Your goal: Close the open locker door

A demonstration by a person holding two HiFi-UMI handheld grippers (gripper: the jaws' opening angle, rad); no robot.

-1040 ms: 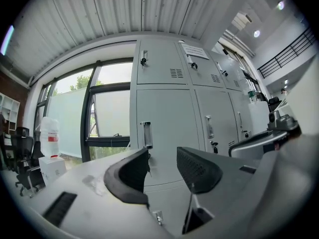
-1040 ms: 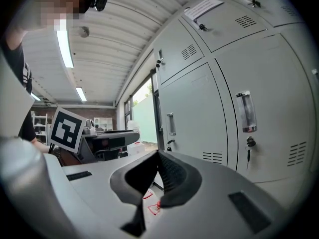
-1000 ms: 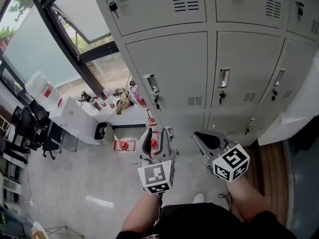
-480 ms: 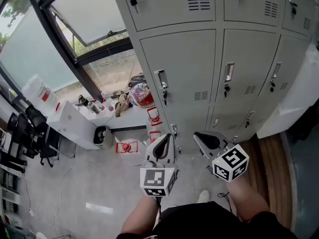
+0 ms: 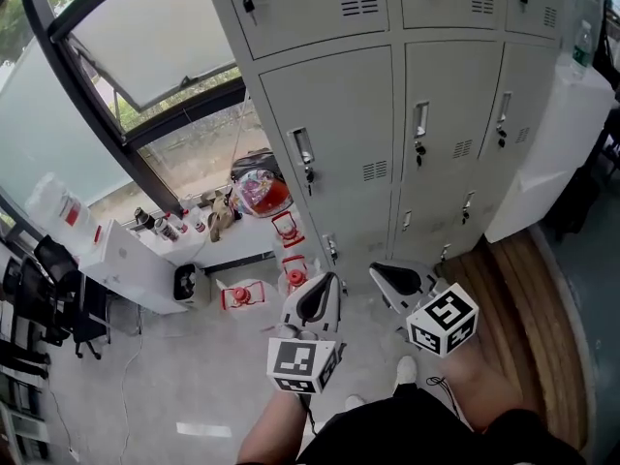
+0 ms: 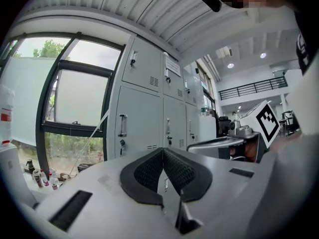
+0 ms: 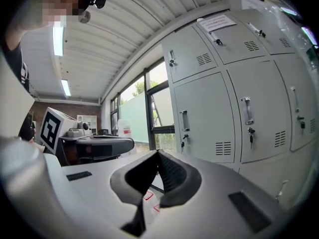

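The person stands facing a bank of grey steel lockers (image 5: 329,114), a gripper in each hand, both held out low in front of the body and apart from the metal. The left gripper (image 5: 320,294) has its jaws together. Its ribbed black pads (image 6: 179,171) meet at the tip with nothing between them, and its marker cube (image 5: 302,364) sits nearest the head camera. The right gripper (image 5: 387,277) is just beside it, jaws likewise pressed together and empty, with its own marker cube (image 5: 443,318) above the person's right leg. Both grippers point roughly level toward the lower rows of the bank. The locker doors (image 5: 334,153) that show in the head view all sit flush in their frames, each with a chrome handle (image 5: 302,148) and a lock under it. Which of them is the task's door cannot be told from these views. Left of the bank is a tall dark-framed window (image 5: 145,56). Below it, small bottles (image 5: 165,226) stand on a low ledge and red-and-white items (image 5: 288,229) lie on the pale floor. Right of the lockers stands a white cabinet (image 5: 547,153) with a bottle (image 5: 581,45) on top, beside a strip of wooden flooring (image 5: 528,298).
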